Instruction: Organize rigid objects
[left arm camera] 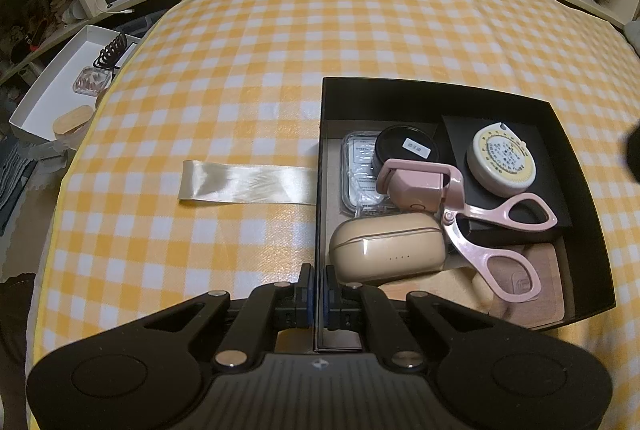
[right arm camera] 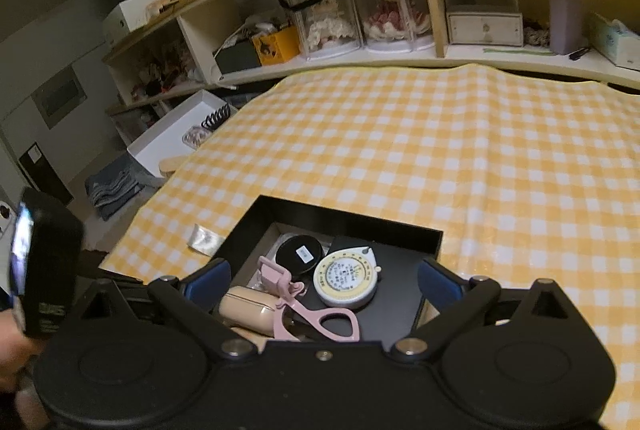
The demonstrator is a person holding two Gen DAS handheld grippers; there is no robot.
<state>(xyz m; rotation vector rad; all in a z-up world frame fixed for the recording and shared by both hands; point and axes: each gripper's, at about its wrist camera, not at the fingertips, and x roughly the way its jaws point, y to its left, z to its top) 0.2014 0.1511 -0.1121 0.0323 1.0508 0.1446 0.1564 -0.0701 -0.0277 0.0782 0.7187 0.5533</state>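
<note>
Left tool [left arm camera: 319, 284] pinching matte black box [left arm camera: 568, 133] wall, apparently cardboard; right tool [right arm camera: 324, 280] wide.

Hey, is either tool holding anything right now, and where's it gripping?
The left tool is pinching the black box by its near left wall. The right tool is open above the box, holding nothing.
</note>
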